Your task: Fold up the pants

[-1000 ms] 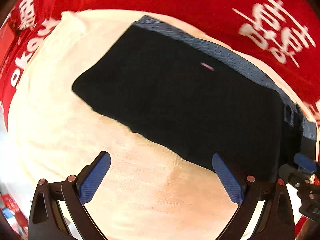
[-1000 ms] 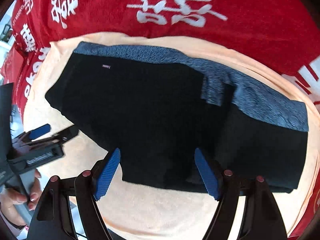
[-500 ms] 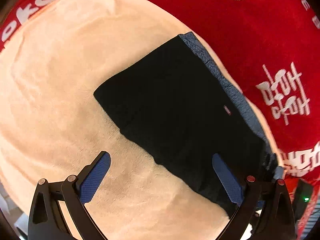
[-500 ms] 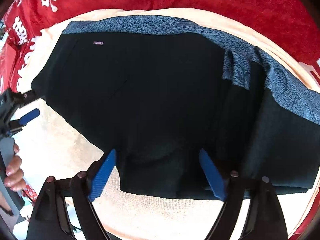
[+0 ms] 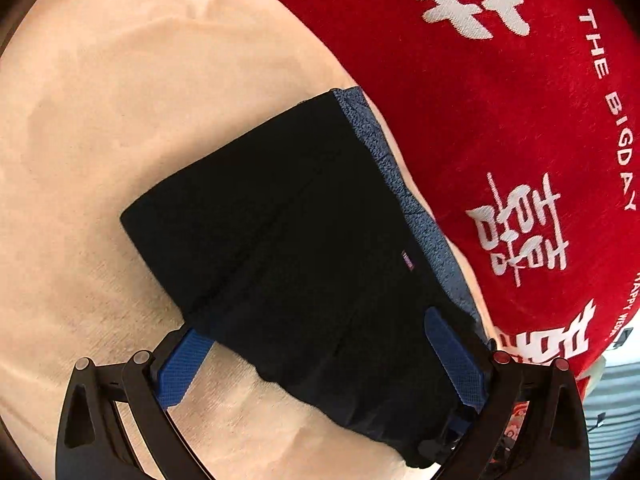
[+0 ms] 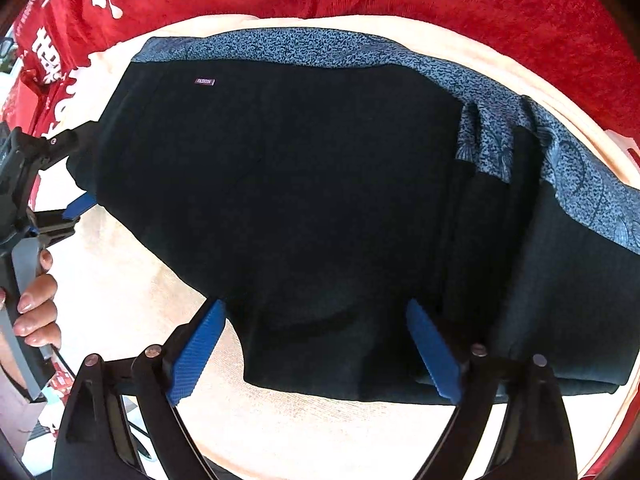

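Observation:
Black pants (image 5: 288, 232) with a blue patterned waistband (image 6: 320, 48) lie folded on a peach towel (image 5: 100, 120). In the left wrist view my left gripper (image 5: 316, 356) is open, its fingers straddling the near left edge of the pants, the left pad partly under the cloth. The left gripper also shows at the left of the right wrist view (image 6: 76, 172), at the pants' left end. My right gripper (image 6: 316, 344) is open, its fingers astride the pants' near edge. A small label (image 6: 204, 81) shows near the waistband.
A red cloth with white characters (image 5: 500, 80) lies under the towel and around it. The person's hand (image 6: 36, 304) holds the left gripper's handle. The towel's near edge (image 6: 320, 440) is close below the right gripper.
Both grippers have moved in toward the pants. The left gripper swung around to the left end and now straddles the edge; the right gripper closed in on the near edge.

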Action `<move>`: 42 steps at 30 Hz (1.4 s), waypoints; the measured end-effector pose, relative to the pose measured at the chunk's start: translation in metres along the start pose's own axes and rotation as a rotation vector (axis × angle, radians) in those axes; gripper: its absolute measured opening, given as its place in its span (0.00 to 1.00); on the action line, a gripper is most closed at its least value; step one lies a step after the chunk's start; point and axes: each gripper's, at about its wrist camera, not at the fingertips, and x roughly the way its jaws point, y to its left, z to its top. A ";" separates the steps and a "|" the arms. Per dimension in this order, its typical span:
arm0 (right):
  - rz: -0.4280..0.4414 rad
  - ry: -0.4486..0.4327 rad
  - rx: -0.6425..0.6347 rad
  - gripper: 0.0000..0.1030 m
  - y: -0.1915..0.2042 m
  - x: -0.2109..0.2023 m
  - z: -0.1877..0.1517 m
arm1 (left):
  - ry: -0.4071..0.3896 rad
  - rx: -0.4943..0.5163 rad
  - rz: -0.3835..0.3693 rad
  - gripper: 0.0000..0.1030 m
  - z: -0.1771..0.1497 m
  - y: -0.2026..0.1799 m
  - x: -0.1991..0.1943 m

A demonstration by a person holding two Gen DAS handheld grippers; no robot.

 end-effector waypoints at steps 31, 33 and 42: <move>0.315 0.116 -0.170 0.91 0.083 -0.083 0.166 | -0.175 0.832 0.613 0.37 -0.068 -0.131 0.040; 0.286 0.167 -0.260 0.91 0.116 -0.071 0.176 | -0.177 0.840 0.615 0.37 -0.069 -0.132 0.041; 0.153 0.442 -0.416 0.86 0.199 0.017 0.187 | -0.187 0.835 0.614 0.37 -0.072 -0.132 0.041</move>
